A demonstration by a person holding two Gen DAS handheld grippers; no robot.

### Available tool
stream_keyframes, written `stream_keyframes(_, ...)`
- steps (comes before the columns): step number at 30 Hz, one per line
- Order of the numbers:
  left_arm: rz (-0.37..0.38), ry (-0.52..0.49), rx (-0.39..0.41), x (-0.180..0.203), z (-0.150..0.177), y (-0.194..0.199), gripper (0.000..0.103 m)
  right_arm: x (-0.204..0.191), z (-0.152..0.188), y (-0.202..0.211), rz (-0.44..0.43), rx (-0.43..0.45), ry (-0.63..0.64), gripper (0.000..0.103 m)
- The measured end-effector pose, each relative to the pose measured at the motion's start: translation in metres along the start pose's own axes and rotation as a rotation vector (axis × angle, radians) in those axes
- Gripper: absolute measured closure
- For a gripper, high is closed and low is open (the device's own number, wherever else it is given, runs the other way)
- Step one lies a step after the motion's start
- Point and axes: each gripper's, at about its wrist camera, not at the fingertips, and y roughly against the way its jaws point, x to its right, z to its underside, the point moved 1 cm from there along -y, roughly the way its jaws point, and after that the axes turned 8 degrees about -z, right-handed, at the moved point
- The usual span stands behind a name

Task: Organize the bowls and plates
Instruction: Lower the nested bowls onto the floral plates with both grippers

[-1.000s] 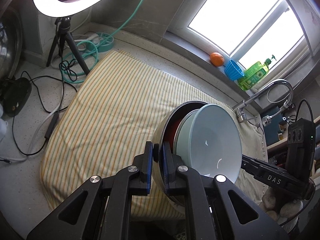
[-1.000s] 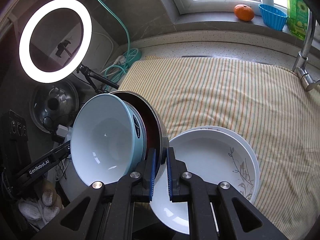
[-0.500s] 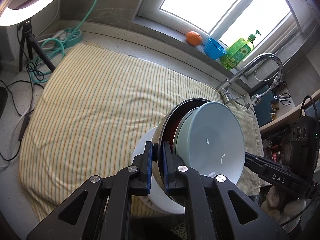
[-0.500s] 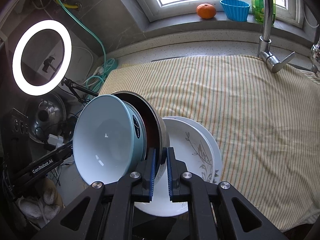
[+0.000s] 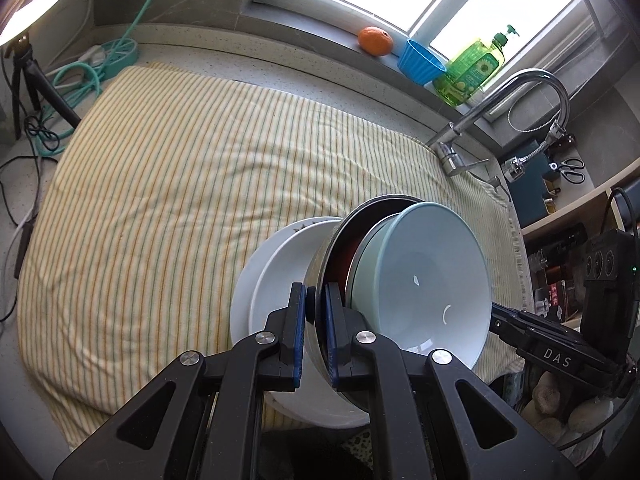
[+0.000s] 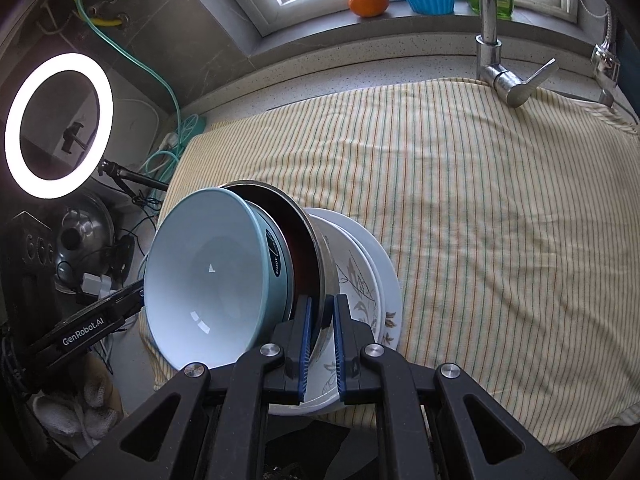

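Left gripper [image 5: 316, 332] clamped on the rim of the steel bowl [image 5: 320, 280], blue pads on either side of the thin metal wall. Right gripper [image 6: 322, 334] clamped on the same steel bowl [image 6: 324, 276], at the opposite side of its rim. Both grippers carry it together, tipped up on edge, opening facing sideways. Inside the steel bowl: dark red lining, and a light blue bowl [image 5: 424, 284] nested in it, white inside, small dark label on its outer wall in the right wrist view [image 6: 212, 280].

Stack is held over the white plates [image 6: 360, 280], which lie on the striped cloth [image 5: 180, 184] near the front edge of the bench [image 5: 280, 68]. Two plates stacked, leaf print on the top one. Whether the steel bowl's lower rim touches the plates: cannot tell, contact point hidden behind gripper fingers.

Cloth covers most of the bench; faucet [image 6: 496, 60] at its far right corner. Windowsill at the back holds an orange [image 5: 375, 41], blue cup [image 5: 420, 62], green soap bottle [image 5: 472, 70]. Ring light [image 6: 58, 124] off the left edge, with cables and a green hose [image 5: 92, 76] near the far left corner. Gloved hand [image 6: 68, 416] of the person shows below the left gripper's body in the right wrist view.
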Motion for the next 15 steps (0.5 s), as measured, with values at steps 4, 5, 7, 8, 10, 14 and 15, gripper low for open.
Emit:
stream_keyframes(4,-0.002,-0.004,-0.014,0.002,0.001,-0.004,0.095,0.004,0.003,-0.003,-0.003,-0.010,-0.011,0.093)
stream_keyframes(5,-0.002,-0.005,-0.017,0.002,0.000,-0.005,0.095,0.005,0.003,-0.003,-0.003,-0.012,-0.014,0.093)
stream_keyframes(7,-0.004,-0.005,-0.021,0.002,0.000,-0.006,0.095,0.006,0.003,-0.005,-0.004,-0.015,-0.018,0.093)
stream_keyframes(8,-0.006,-0.007,-0.023,0.003,-0.001,-0.007,0.095,0.007,0.004,-0.006,-0.004,-0.016,-0.022,0.093)
stream_keyframes(10,-0.007,-0.008,-0.027,0.002,-0.001,-0.009,0.095,0.007,0.004,-0.007,-0.004,-0.020,-0.025,0.093)
stream_keyframes(14,-0.009,-0.008,-0.032,0.001,-0.002,-0.010,0.095,0.010,0.005,-0.011,-0.007,-0.030,-0.033,0.093)
stream_keyframes(15,-0.009,-0.007,-0.034,0.001,-0.002,-0.011,0.095,0.011,0.005,-0.012,-0.008,-0.032,-0.035,0.093)
